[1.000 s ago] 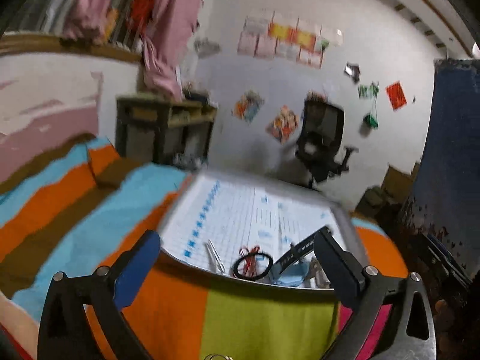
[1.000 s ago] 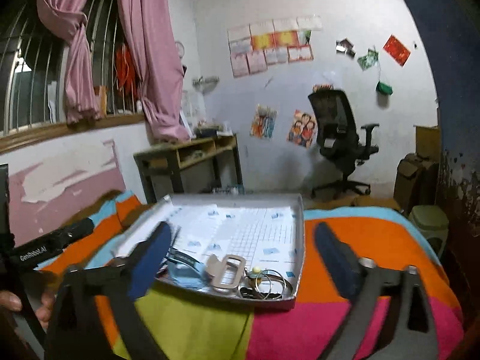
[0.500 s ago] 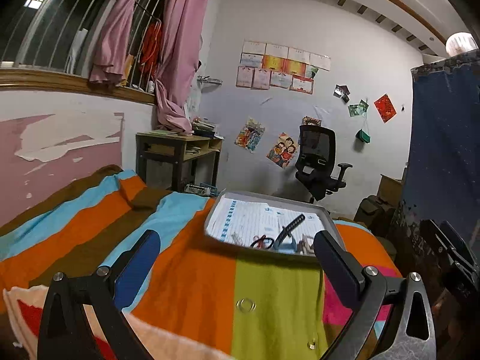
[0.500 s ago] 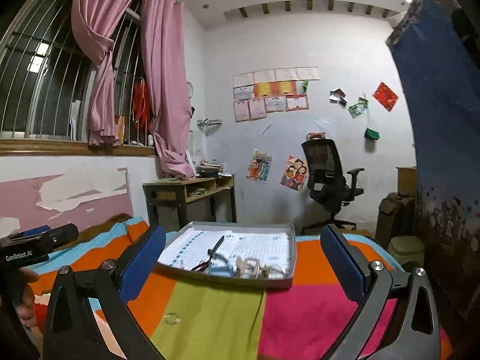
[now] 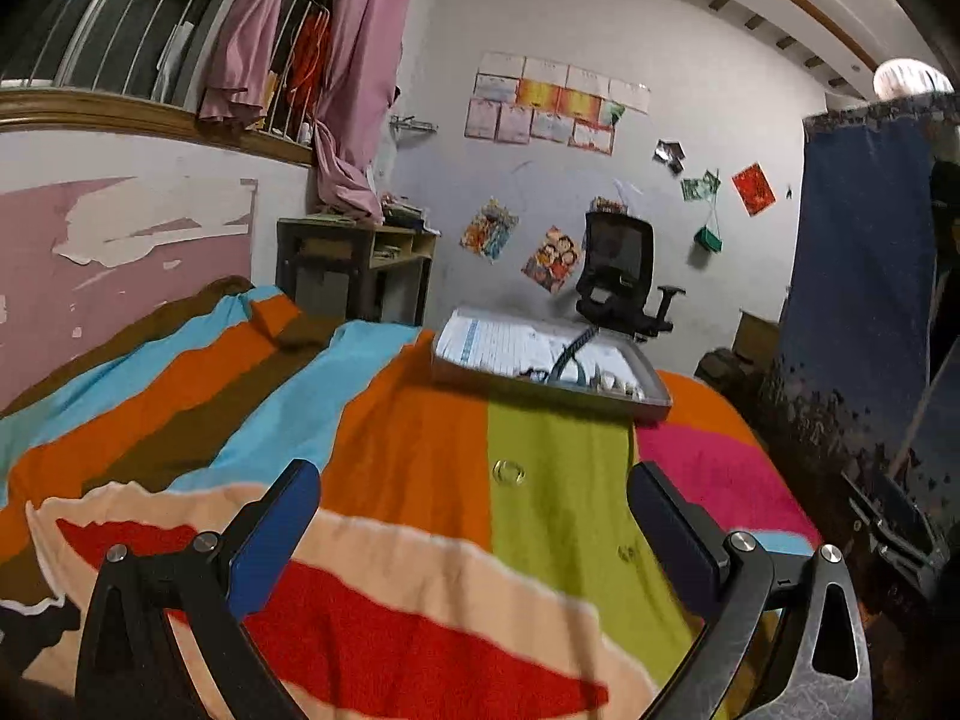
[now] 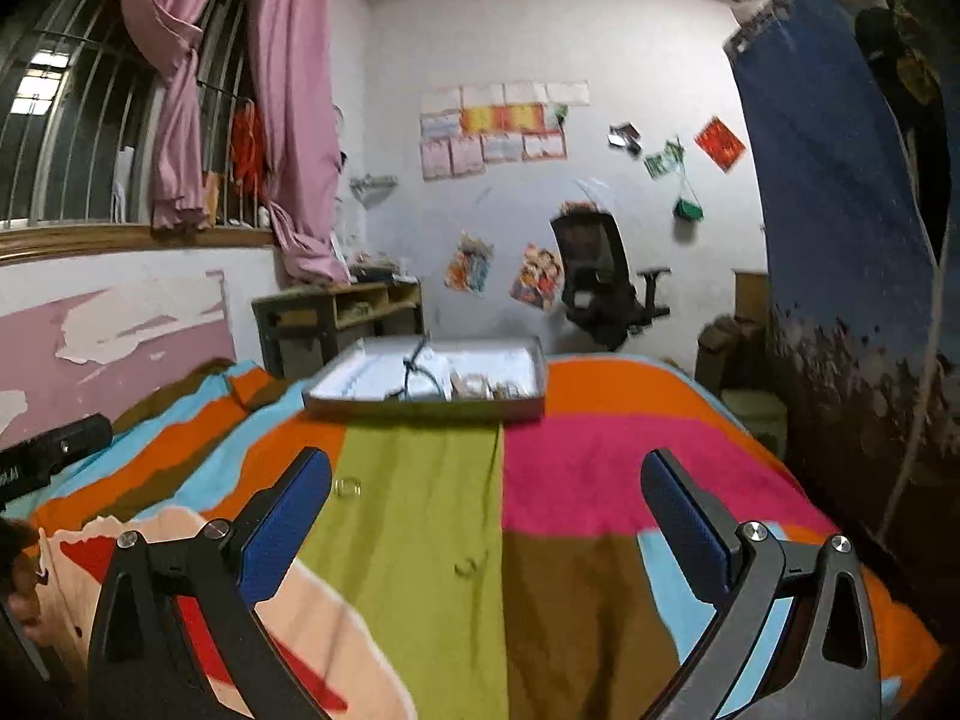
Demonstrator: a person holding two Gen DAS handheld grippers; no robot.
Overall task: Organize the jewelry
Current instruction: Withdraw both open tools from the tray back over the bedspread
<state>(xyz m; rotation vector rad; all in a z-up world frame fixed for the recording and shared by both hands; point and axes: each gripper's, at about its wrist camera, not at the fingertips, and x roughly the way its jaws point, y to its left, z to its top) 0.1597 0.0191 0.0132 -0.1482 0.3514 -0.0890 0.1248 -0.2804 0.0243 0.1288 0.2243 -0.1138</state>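
- The left claw (image 5: 474, 507) is spread wide above the striped blanket (image 5: 372, 420) on the bed, its blue-padded fingers (image 5: 273, 531) far apart with nothing between them.
- The right claw (image 6: 486, 507) is likewise gaping wide and empty, held over the green and pink bands of the same blanket (image 6: 576, 468).
- A shallow grey tray (image 5: 651, 405) sits on the blanket well ahead of both claws, lined with printed paper; in the right wrist view the tray (image 6: 420, 407) lies straight ahead.
- The jewelry (image 5: 609, 384) is heaped in the near part of the tray; it is too small and blurred to sort out, though a dark curved band (image 5: 570, 351) seems to rise out of the heap.
- A small clear ring (image 5: 508, 472) lies loose on the blanket at the edge of the orange and green bands, apart from the tray; the right wrist view shows the ring (image 6: 347, 487) near the left finger.
- A second small ring-like piece (image 6: 467, 566) lies on the green band nearer the right claw.
- A black office chair (image 5: 621, 282) stands by the far wall.
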